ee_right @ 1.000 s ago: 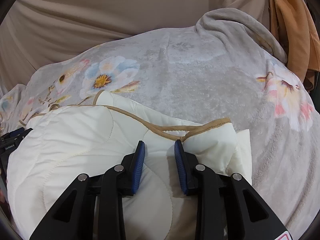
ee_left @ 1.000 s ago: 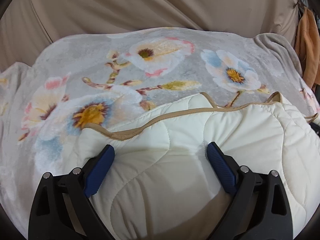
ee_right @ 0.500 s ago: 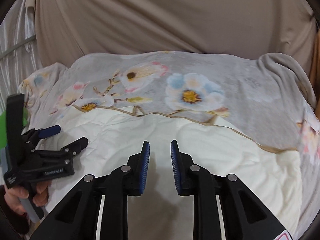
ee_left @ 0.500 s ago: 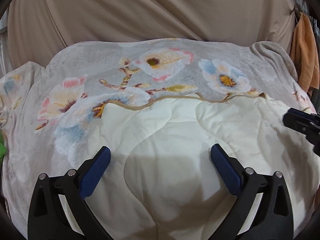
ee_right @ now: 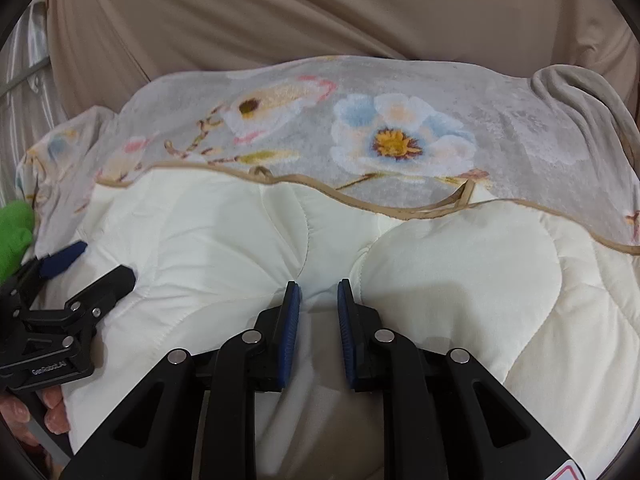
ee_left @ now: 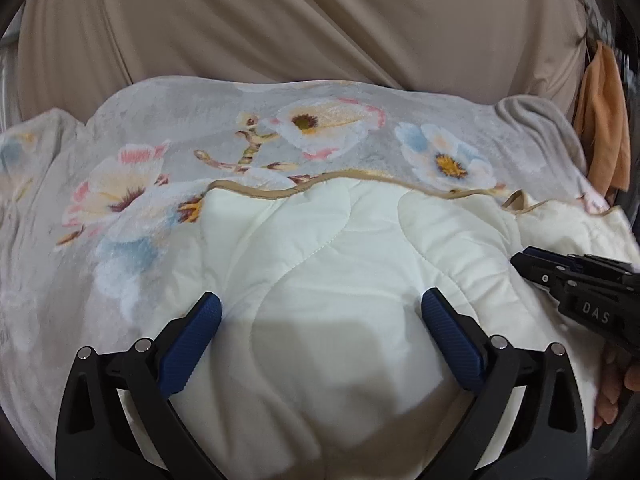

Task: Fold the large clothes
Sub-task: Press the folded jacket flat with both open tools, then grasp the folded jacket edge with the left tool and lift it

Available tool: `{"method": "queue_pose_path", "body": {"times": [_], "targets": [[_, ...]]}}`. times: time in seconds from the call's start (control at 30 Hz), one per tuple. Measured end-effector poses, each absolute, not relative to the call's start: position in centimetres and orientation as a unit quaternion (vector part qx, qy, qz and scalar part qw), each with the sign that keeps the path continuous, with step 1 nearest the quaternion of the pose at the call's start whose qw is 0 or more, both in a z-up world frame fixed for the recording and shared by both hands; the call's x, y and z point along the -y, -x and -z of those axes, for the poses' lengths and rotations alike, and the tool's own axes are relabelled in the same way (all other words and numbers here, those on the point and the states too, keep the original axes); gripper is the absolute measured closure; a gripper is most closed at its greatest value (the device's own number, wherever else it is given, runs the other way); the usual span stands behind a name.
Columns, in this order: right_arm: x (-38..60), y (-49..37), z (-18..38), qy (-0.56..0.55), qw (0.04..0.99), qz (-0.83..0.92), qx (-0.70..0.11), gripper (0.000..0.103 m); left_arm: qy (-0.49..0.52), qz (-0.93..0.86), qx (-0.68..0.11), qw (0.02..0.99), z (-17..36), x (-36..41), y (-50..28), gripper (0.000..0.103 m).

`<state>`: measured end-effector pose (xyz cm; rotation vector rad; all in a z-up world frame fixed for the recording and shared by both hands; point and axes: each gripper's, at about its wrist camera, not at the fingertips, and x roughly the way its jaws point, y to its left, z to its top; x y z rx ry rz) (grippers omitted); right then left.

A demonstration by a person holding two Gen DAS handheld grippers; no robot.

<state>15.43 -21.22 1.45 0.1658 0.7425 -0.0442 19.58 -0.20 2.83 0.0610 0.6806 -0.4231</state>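
A cream quilted garment point(ee_left: 320, 264) with tan edging lies spread on a grey floral blanket point(ee_left: 200, 128); it also shows in the right wrist view point(ee_right: 460, 264). My left gripper point(ee_left: 320, 312) is open wide and hovers over the garment's near part, holding nothing. My right gripper point(ee_right: 319, 304) has its jaws a narrow gap apart just above the cream cloth, with nothing pinched between them. Each gripper shows at the edge of the other's view: the right one in the left wrist view point(ee_left: 576, 280), the left one in the right wrist view point(ee_right: 68, 276).
A beige cloth backdrop point(ee_left: 320, 20) rises behind the blanket point(ee_right: 480, 92). An orange cloth point(ee_left: 604, 120) hangs at the far right. A green object point(ee_right: 14, 232) sits at the left edge beside the blanket. A bunched grey blanket corner point(ee_right: 576, 88) lies at back right.
Both grippers have pulled back and up from the garment. The garment now lies spread wider and flatter on the blanket. The right jaws have opened slightly.
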Motion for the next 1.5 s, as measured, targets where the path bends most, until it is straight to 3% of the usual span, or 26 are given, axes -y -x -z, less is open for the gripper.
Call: {"method": "queue_pose_path", "body": {"times": [0.13,0.23,0.4,0.5,0.63,0.67,0.73,0.8,0.87,1.0,1.13,1.23,1.4,1.5], "targets": [[20.9,-14.6,-3.1,-0.098,0.928,-0.005,-0.358,0.082,0.022,0.226,-0.332,0.915,-4.9,-4.2,-17.4,0.005],[20.2,-15.7,-1.1,-0.073,0.916,0.002,-0.394,0.082,0.05,0.209,-0.338,0.916,-5.2,-8.0,-16.0,0.005],[19.3,-15.5,0.2,-0.043,0.923,0.013,-0.381,0.082,0.122,0.187,-0.413,0.883,-1.0,-12.5,-15.8,0.005],[19.2,-15.3,0.3,-0.037,0.926,0.014,-0.375,0.082,0.175,0.201,-0.446,0.855,1.3,-13.1,-16.4,0.005],[19.5,-15.1,0.2,-0.048,0.929,0.006,-0.368,0.082,0.152,0.23,-0.438,0.856,1.0,-11.0,-16.5,0.007],[19.6,-15.0,0.1,-0.051,0.929,0.003,-0.365,0.082,0.146,0.23,-0.442,0.854,0.9,-10.4,-16.5,0.009],[19.9,-14.6,-0.4,-0.065,0.931,-0.005,-0.358,0.082,0.13,0.23,-0.437,0.86,0.2,-9.4,-16.2,0.031],[20.4,-13.5,-1.4,-0.09,0.934,-0.011,-0.346,0.081,0.119,0.221,-0.424,0.87,-1.2,-9.3,-15.6,0.066],[20.8,-11.4,-2.9,-0.116,0.936,-0.023,-0.331,0.081,0.116,0.229,-0.402,0.879,-3.2,-9.6,-14.8,0.074],[20.8,-7.3,-3.5,-0.124,0.924,-0.045,-0.36,0.081,0.111,0.266,-0.359,0.888,-7.4,-9.2,-12.4,0.078],[20.7,-5.5,-0.4,-0.142,0.902,-0.056,-0.403,0.083,0.097,0.325,-0.305,0.89,-11.9,-6.2,-9.3,0.079],[20.1,-5.3,1.5,-0.136,0.908,-0.049,-0.392,0.086,0.068,0.386,-0.277,0.877,-14.8,-1.7,-6.7,0.08],[19.8,-4.7,1.2,-0.135,0.913,-0.048,-0.383,0.084,-0.001,0.437,-0.255,0.863,-16.2,8.1,-3.3,0.08],[23.1,-1.3,0.8,-0.231,0.902,-0.072,-0.357,0.09,-0.021,0.444,-0.256,0.858,-15.8,12.8,-2.5,0.08]]}}
